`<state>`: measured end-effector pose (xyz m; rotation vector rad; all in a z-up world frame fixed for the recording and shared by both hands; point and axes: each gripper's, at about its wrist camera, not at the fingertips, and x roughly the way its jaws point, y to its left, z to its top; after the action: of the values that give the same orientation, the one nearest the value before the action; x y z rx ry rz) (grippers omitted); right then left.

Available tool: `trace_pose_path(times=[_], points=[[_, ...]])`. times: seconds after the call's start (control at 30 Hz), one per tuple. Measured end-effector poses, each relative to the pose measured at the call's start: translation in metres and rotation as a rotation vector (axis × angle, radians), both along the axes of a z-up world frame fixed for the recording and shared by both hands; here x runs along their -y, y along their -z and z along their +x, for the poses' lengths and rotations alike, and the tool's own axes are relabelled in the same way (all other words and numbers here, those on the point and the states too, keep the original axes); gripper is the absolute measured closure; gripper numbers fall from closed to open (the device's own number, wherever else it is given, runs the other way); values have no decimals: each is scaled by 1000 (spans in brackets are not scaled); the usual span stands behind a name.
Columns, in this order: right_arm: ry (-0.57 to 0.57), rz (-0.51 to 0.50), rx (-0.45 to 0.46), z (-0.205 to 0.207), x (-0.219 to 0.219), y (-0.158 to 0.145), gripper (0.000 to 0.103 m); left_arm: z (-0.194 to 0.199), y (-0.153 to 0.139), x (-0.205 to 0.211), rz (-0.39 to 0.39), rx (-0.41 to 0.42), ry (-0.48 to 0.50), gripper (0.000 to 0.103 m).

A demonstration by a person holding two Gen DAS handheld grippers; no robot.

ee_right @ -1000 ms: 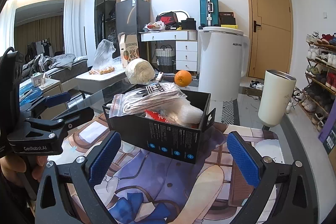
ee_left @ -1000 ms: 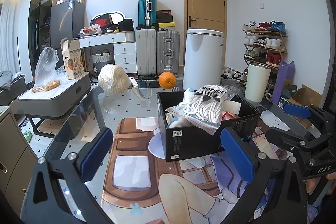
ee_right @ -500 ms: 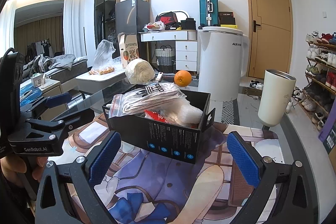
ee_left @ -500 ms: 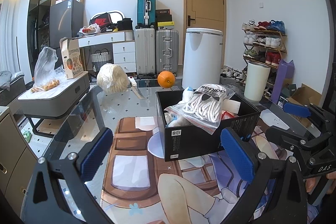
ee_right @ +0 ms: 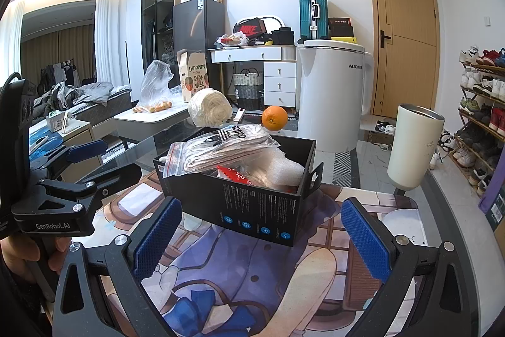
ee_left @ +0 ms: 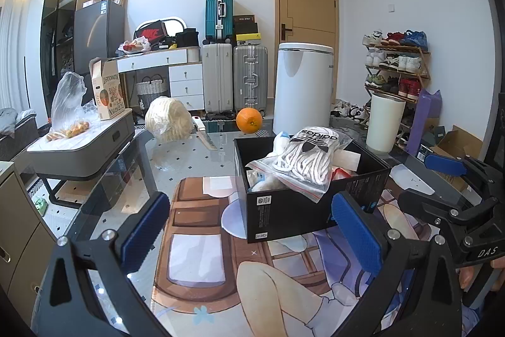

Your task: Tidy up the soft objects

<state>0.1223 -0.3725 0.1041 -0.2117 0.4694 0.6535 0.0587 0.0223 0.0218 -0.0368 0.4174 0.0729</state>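
Little has moved since a second ago: both tools hover where they were, and the left view has drifted only slightly, the black box (ee_left: 311,201) sitting marginally higher in it.

Left tool (ee_left: 249,239): released, blue pads wide apart, nothing between them, above the printed mat (ee_left: 195,245) on the glass tabletop (ee_left: 189,160). Right tool (ee_right: 260,237): also released, pads spread, empty, low over the same mat with the box just beyond its fingertips. Each tool shows at the edge of the other's view, held in a hand.

Box stands open on the mat, touching neither tool. On top of its contents lies a clear zip bag of white socks (ee_left: 307,160) with an adidas mark, tilted and hanging over the box's near rim in the left view. Under it: white foam wrap (ee_right: 279,168) and a red packet (ee_right: 235,176), both partly hidden.

Farther back on the tabletop: a cream bundle in plastic (ee_left: 169,120), an orange (ee_left: 249,120), a knife (ee_left: 203,135) between them. A cream tumbler (ee_right: 413,147) stands to the right of the box, well apart from it. White bin (ee_left: 303,87) behind the tabletop.
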Motion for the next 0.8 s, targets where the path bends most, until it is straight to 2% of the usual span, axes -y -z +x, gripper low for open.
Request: trace_pose_path(times=[0.8], points=[[0, 1, -1, 1, 1, 1, 1, 0, -2, -1, 4, 0, 3, 0]])
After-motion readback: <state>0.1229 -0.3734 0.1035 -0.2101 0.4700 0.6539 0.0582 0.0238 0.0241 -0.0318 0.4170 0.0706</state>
